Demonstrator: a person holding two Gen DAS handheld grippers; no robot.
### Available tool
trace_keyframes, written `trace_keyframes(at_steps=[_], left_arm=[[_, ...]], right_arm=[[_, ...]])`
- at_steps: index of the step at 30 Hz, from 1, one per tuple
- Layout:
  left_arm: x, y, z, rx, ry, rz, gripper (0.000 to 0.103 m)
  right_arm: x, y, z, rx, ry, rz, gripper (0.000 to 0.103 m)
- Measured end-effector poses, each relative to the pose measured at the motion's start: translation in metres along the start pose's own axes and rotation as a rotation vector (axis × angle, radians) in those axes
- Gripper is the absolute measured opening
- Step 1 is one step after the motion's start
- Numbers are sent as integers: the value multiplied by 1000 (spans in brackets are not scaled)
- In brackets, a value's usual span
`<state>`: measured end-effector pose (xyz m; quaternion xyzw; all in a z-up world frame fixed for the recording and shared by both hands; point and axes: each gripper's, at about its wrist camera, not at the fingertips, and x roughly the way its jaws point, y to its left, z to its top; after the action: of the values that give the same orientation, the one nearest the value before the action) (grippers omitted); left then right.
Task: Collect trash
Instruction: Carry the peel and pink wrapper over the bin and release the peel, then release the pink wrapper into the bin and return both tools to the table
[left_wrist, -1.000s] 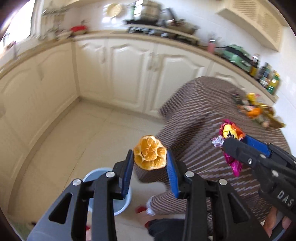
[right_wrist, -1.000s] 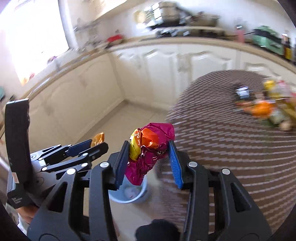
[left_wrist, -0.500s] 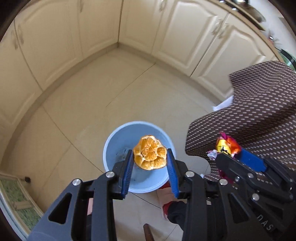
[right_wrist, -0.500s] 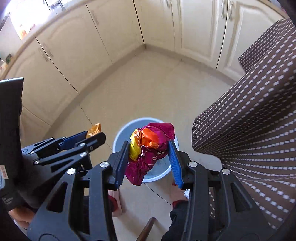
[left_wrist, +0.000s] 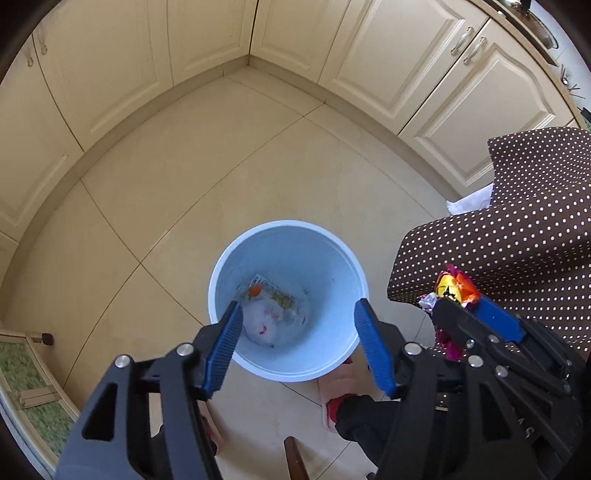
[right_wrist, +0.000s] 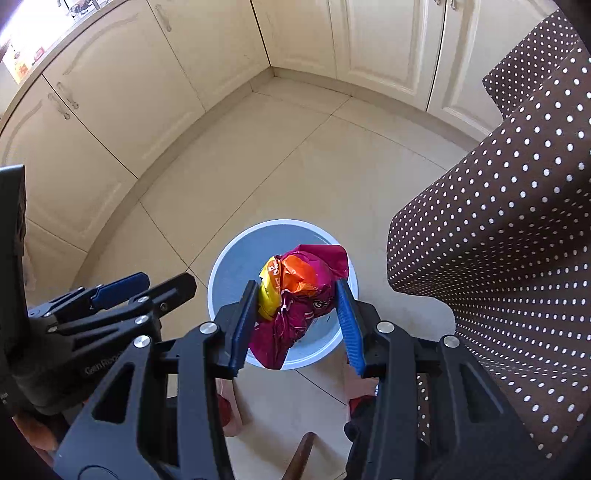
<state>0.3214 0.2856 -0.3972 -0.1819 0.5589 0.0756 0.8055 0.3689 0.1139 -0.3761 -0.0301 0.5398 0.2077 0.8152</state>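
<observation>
A light blue bin (left_wrist: 332, 258) stands on the tiled floor below both grippers, with white tissue and scraps (left_wrist: 266, 317) at its bottom. My left gripper (left_wrist: 297, 347) is open and empty right above the bin. My right gripper (right_wrist: 297, 321) is shut on a crumpled magenta, orange and yellow snack wrapper (right_wrist: 299, 291) and holds it over the bin (right_wrist: 236, 266). The wrapper also shows in the left wrist view (left_wrist: 456, 288), at the tip of the right gripper. The left gripper appears in the right wrist view (right_wrist: 122, 291) at the left.
A table with a brown polka-dot cloth (right_wrist: 509, 229) hangs down just right of the bin. Cream cabinets (left_wrist: 207, 44) line the floor's far sides. My feet in red slippers (left_wrist: 338, 406) stand near the bin. A green mat (left_wrist: 33, 391) lies at the lower left.
My left gripper opened and the orange peel it held has dropped out of its jaws. Both grippers settled lower over the bin. The right gripper still holds the wrapper.
</observation>
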Motion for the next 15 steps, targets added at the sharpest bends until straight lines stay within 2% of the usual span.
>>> trace_keyframes(at_steps=[15], left_arm=[[-3,10,4,-60,-10,7,62]], right_arm=[[10,13,11,-3,-20,11,43]])
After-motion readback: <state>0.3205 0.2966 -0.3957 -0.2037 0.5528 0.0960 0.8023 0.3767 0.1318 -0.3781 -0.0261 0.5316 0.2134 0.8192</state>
